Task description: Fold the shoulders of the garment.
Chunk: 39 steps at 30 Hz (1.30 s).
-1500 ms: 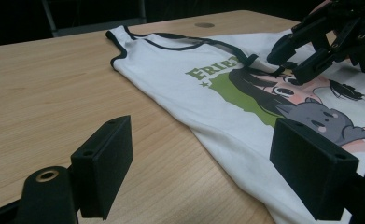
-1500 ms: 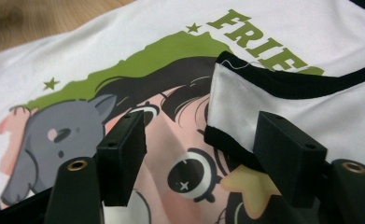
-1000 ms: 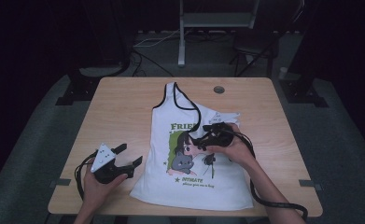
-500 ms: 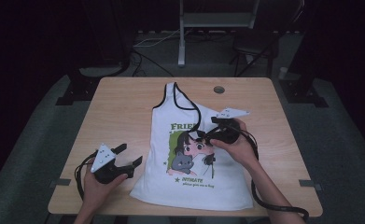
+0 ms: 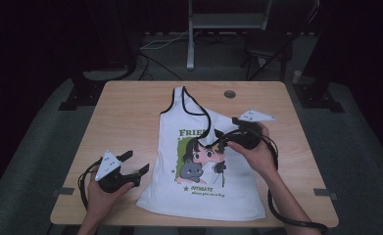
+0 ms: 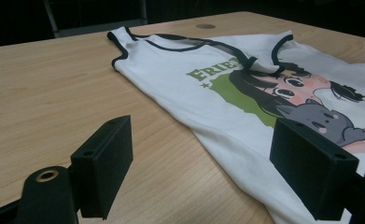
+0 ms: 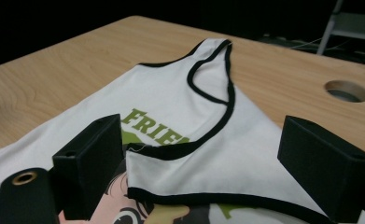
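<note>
White cotton tank top (image 5: pixel 199 166) printed "FRIEND", right gripper (image 5: pixel 217 143) moved up-print, jaws wide, empty, left gripper (image 5: pixel 136 164) unmoved, jaws wide, empty.

A white tank top (image 5: pixel 199 166) lies flat on the table (image 5: pixel 130 117), one strap folded over its print. The right gripper (image 5: pixel 217 143) rests on that folded strap; the left gripper (image 5: pixel 136 164), jaws apart, sits just beside the hem.
</note>
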Motion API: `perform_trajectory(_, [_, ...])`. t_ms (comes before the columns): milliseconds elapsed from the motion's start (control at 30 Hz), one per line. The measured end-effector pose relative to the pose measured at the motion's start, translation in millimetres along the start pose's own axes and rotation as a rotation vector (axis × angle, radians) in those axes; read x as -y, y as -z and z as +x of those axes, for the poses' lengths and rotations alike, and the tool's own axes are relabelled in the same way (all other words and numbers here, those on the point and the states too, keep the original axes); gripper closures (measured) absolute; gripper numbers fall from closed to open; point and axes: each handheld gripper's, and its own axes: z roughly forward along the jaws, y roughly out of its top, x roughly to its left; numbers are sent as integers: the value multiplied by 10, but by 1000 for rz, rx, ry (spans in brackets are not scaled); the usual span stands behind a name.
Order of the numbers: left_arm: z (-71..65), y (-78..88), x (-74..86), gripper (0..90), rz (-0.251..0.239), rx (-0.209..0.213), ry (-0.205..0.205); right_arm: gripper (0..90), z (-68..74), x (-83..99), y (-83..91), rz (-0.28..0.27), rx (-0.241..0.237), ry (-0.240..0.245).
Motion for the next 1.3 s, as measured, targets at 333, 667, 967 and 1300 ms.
perform_trajectory(333, [-4, 2, 1, 209, -3, -5, -1, 126, -74, 8, 324, -38, 44, -6])
perform_trajectory(667, [-5, 4, 1, 209, -3, -8, -3, 126, -126, 48, 649, -68, 90, 4])
perform_trajectory(967, [-1, 7, 2, 209, -4, -8, 0, 126, -138, 158, 847, -89, 118, -20])
perform_trajectory(1300, [-7, 10, 3, 209, -7, -9, 0, 126, -184, 414, 1156, -126, 177, -66])
